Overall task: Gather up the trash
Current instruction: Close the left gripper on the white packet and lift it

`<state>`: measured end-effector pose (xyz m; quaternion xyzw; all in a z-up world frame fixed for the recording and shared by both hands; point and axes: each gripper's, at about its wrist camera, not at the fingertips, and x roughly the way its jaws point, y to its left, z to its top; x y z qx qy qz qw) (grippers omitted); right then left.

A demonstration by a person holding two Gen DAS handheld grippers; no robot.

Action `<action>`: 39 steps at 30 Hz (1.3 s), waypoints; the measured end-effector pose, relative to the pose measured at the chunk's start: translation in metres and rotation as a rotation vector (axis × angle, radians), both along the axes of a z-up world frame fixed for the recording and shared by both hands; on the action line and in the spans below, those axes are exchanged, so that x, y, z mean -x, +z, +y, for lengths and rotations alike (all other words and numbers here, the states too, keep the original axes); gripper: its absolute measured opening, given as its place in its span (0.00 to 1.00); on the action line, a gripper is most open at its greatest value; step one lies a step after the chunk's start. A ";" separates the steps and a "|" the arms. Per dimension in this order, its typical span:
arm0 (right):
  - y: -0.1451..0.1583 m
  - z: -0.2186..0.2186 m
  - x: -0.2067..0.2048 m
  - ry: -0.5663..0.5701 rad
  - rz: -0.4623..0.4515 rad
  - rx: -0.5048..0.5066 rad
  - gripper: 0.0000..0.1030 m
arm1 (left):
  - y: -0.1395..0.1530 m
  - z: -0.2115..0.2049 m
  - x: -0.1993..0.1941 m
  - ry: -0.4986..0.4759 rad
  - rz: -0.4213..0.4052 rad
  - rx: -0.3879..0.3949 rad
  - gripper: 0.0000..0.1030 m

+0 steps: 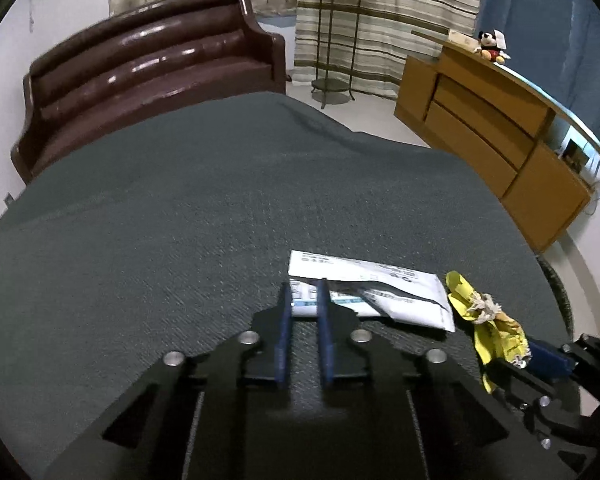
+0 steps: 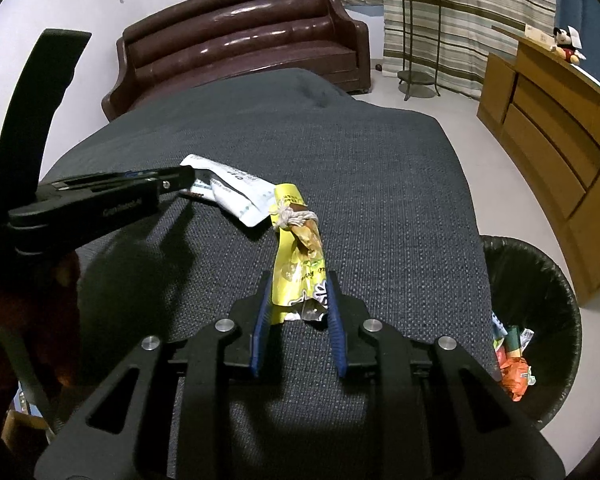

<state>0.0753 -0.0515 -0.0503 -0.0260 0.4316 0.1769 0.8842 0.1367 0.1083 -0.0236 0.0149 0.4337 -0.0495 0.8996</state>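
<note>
A torn white plastic mailer [image 1: 380,292] lies on the dark grey cloth-covered table [image 1: 200,208]. My left gripper [image 1: 304,286] is shut on its near left corner; the right wrist view shows the black jaws [image 2: 182,179] pinching the mailer [image 2: 236,196] edge. A crumpled yellow wrapper [image 2: 294,264] tied with string sticks up from my right gripper [image 2: 300,280], which is shut on its lower end. In the left wrist view the same wrapper [image 1: 480,320] rises from the right gripper [image 1: 540,360] just right of the mailer.
A black-lined bin [image 2: 540,276] with several wrappers inside stands on the floor off the table's right edge. A brown sofa [image 1: 140,68] sits beyond the table. A wooden cabinet [image 1: 500,136] lines the right wall, with a metal plant stand [image 1: 336,40] behind.
</note>
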 end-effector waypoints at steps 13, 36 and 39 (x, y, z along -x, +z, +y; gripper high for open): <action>0.005 0.003 0.007 -0.007 -0.020 0.000 0.20 | 0.005 0.004 -0.003 0.056 0.003 -0.017 0.04; 0.031 -0.052 -0.001 -0.049 -0.106 -0.053 0.19 | 0.002 -0.049 0.001 0.154 0.085 0.032 0.58; 0.030 -0.058 -0.004 -0.056 -0.102 -0.064 0.19 | -0.004 -0.053 -0.007 0.197 0.095 -0.010 0.63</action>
